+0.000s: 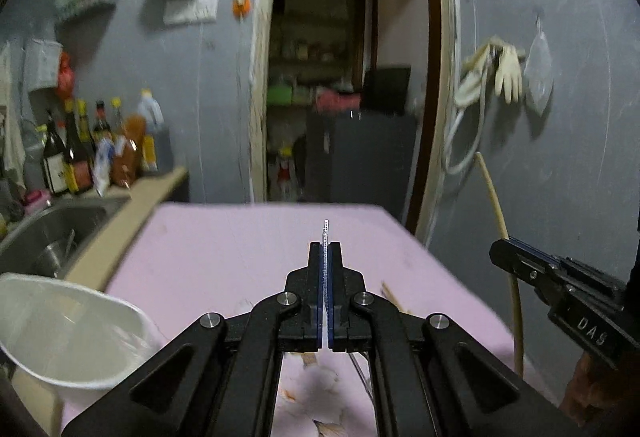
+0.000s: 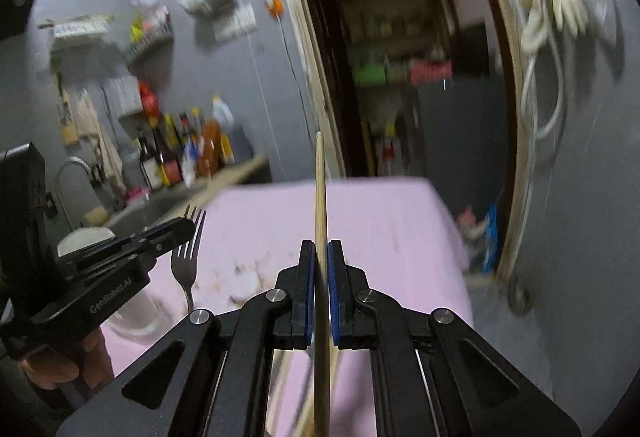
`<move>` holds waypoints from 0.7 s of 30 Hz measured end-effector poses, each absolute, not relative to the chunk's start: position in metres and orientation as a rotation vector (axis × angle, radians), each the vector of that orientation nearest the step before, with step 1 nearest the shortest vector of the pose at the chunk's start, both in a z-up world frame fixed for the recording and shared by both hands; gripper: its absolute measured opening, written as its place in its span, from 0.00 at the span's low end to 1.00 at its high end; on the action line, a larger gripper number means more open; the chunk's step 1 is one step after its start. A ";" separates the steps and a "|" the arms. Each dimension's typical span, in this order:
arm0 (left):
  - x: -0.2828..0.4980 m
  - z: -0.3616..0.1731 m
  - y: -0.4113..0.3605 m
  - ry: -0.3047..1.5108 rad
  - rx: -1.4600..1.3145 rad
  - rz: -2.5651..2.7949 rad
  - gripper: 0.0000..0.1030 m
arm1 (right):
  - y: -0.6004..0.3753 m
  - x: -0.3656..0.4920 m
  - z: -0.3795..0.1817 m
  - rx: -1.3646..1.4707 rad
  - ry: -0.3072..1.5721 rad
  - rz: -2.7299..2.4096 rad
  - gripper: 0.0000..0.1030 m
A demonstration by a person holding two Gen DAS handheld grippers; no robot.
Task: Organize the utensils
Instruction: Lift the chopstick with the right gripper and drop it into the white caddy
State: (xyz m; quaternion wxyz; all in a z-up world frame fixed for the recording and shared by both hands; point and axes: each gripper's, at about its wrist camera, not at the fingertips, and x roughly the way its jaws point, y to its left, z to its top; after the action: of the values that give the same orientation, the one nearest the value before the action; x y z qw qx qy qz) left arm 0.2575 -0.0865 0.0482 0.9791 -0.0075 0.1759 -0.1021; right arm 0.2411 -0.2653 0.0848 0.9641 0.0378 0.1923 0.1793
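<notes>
While the white cup (image 1: 60, 333) stands empty, left tongs (image 1: 326, 249) grip a fork (image 2: 188, 253), right tongs (image 2: 320, 249) a chopstick (image 2: 319, 197).

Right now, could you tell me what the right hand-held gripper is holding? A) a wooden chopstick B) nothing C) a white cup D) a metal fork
A: the right hand-held gripper is shut on a wooden chopstick; the fork is in the left one.

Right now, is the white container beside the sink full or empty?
Cannot tell for certain. In the left wrist view the white container stands upright at the pink table's corner; its visible inside looks bare, but blur hides the bottom.
</notes>
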 end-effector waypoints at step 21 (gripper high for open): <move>0.190 0.147 0.093 0.011 0.066 0.274 0.00 | -0.098 0.258 0.171 0.197 0.037 0.742 0.04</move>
State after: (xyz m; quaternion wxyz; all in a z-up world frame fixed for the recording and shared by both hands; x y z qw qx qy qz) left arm 0.1895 0.0926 0.1468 0.9901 0.0328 0.0056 0.1364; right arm 0.2581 -0.0976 0.1707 0.9271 0.0963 0.0179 0.3617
